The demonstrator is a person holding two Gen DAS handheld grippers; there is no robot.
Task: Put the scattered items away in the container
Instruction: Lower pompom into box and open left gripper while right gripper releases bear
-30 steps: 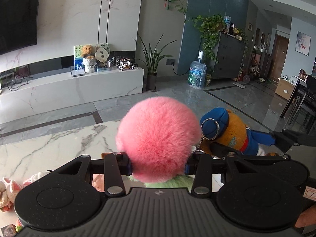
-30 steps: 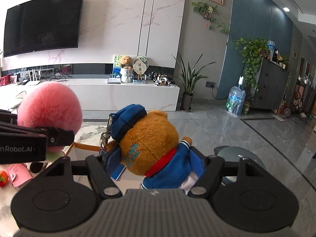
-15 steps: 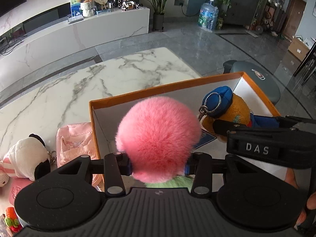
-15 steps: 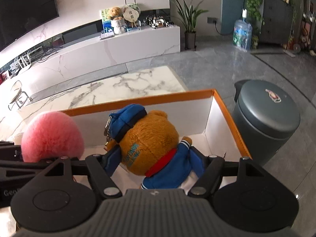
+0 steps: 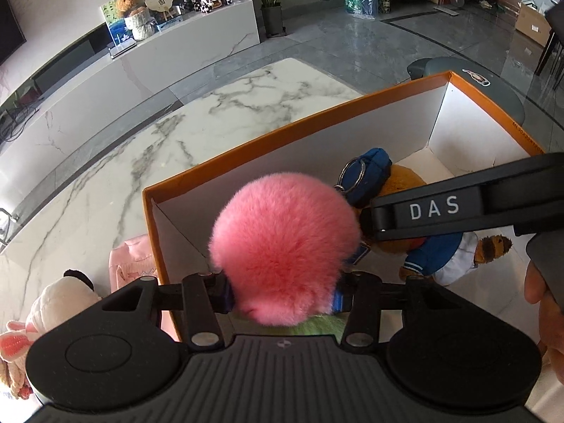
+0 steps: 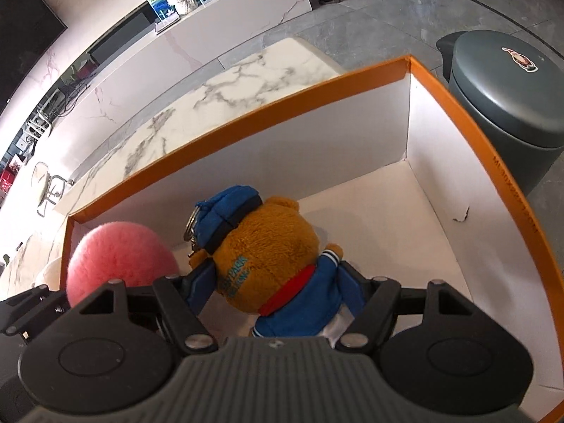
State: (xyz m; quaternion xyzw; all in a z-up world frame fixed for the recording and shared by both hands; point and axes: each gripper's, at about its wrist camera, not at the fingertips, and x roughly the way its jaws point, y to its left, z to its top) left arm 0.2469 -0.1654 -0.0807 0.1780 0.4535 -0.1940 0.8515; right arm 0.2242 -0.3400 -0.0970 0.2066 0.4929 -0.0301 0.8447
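An orange-rimmed white box (image 5: 282,130) stands on the marble table (image 5: 141,162). My left gripper (image 5: 283,296) hangs over the box's left end with a fluffy pink pompom toy (image 5: 282,243) between its pads. Its jaws are opening, and the fluff still touches both pads. A green part of the toy shows beneath. My right gripper (image 6: 278,289) is shut on a brown bear plush (image 6: 271,246) with a blue cap and jacket. It holds the bear low inside the box (image 6: 246,123). In the left wrist view the bear (image 5: 402,183) lies partly behind the right gripper's finger (image 5: 437,208).
Left of the box lie a pink pouch (image 5: 130,264), a white and black plush (image 5: 60,303) and a pink and white knitted toy (image 5: 14,349). A grey lidded bin (image 6: 507,88) stands on the floor past the box's right wall. A hand (image 5: 543,303) shows at the right edge.
Both grippers have tipped downward and sunk with their toys, from above the table's level to inside the box. The bear now sits lower in the box, close beside the pompom.
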